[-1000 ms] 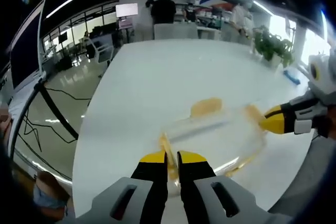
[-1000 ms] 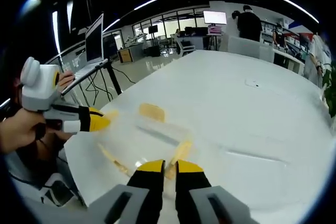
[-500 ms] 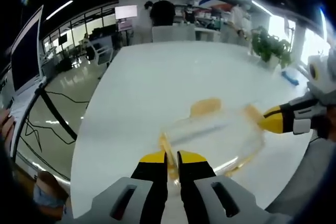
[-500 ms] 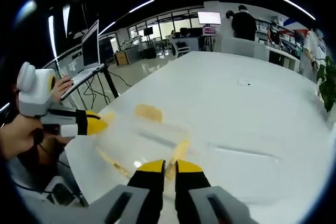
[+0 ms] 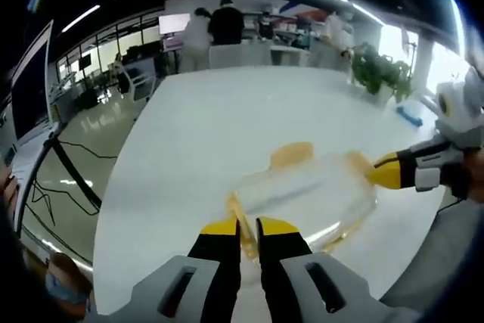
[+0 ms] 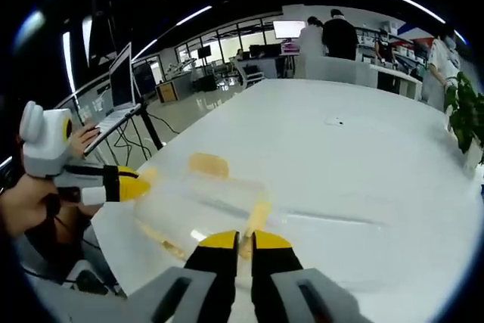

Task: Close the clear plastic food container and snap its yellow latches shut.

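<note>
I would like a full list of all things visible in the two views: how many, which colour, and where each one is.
Container: one, clear plastic, on the table near its edge, between both grippers.
Latches: yellow, on the container's sides; four appear, blurred.
Table: one, white, long.
Laptop: one, open, on a stand beside the table.
Plants: green, at the table's far side.
Blue object: one, on the table near the plants.
People: several, standing at the far end of the room.
Left gripper: black jaws with yellow tips, close together at a latch.
Right gripper: the same colours, at a latch on the opposite side.
</note>
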### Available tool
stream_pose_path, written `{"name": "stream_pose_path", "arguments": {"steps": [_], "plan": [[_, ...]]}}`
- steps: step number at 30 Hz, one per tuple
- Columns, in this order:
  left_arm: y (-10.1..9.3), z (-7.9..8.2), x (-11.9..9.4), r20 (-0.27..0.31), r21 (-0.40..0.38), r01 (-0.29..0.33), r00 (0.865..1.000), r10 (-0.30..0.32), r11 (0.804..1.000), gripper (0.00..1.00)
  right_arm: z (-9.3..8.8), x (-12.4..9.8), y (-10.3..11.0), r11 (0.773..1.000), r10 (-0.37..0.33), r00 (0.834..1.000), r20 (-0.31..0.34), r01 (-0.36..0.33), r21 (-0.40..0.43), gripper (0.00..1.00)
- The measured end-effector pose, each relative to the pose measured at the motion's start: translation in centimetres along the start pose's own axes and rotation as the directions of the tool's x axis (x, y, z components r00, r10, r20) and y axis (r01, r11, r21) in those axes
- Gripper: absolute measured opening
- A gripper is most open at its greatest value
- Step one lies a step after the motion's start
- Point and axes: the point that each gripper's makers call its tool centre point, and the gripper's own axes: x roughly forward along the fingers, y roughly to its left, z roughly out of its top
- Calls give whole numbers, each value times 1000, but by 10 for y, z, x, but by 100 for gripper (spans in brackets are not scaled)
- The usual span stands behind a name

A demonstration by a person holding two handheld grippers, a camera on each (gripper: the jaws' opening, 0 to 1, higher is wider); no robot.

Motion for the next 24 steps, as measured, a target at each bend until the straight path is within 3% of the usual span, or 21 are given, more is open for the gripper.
{"name": "stream_pose_path", "arguments": {"steps": [11, 24], "plan": [[-24, 7, 6, 5, 10, 36, 999, -36, 999, 5, 2, -17, -22, 1000, -22, 1000, 15, 21, 7, 1], [-68, 16, 23, 5, 24, 111, 994, -111, 994, 6, -5, -36, -64, 996, -79, 997, 12, 79, 37, 1]]}}
